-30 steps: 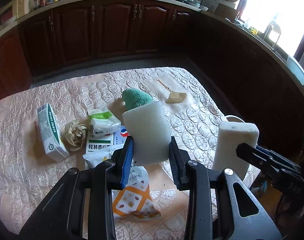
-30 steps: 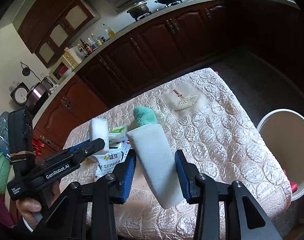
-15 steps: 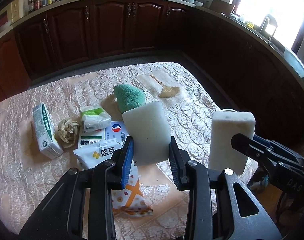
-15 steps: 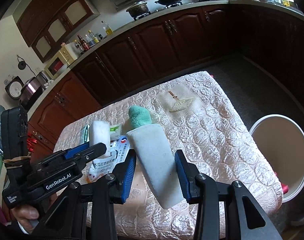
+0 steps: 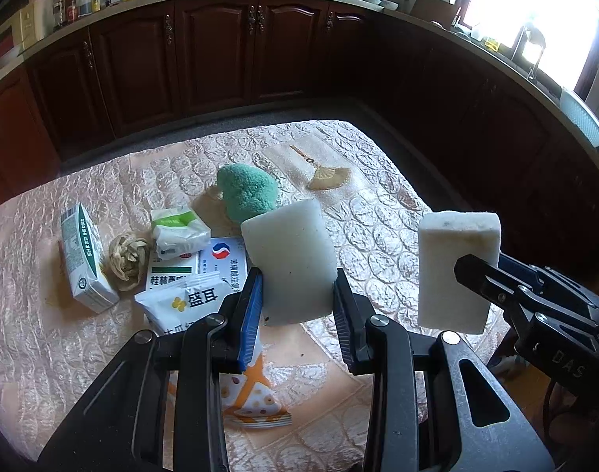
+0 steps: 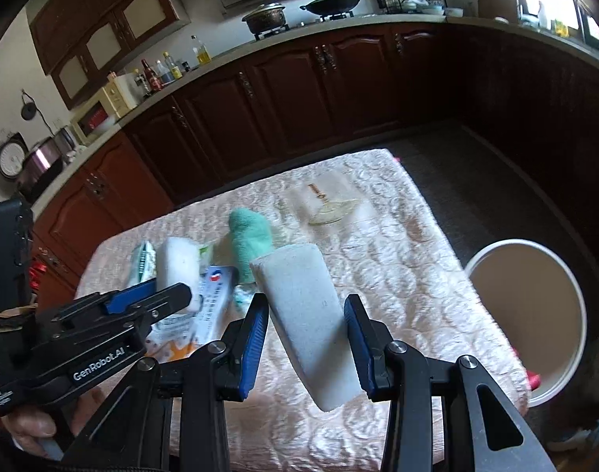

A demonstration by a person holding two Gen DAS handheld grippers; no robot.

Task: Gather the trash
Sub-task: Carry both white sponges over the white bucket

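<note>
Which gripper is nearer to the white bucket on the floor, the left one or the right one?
Right. The right gripper, holding a white sponge, is over the table edge beside the white bucket. The left gripper is farther away, above the packets.

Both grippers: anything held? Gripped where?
Yes. The left gripper clamps a white sponge block by its lower sides; the right gripper clamps another white sponge block at mid-length.
</note>
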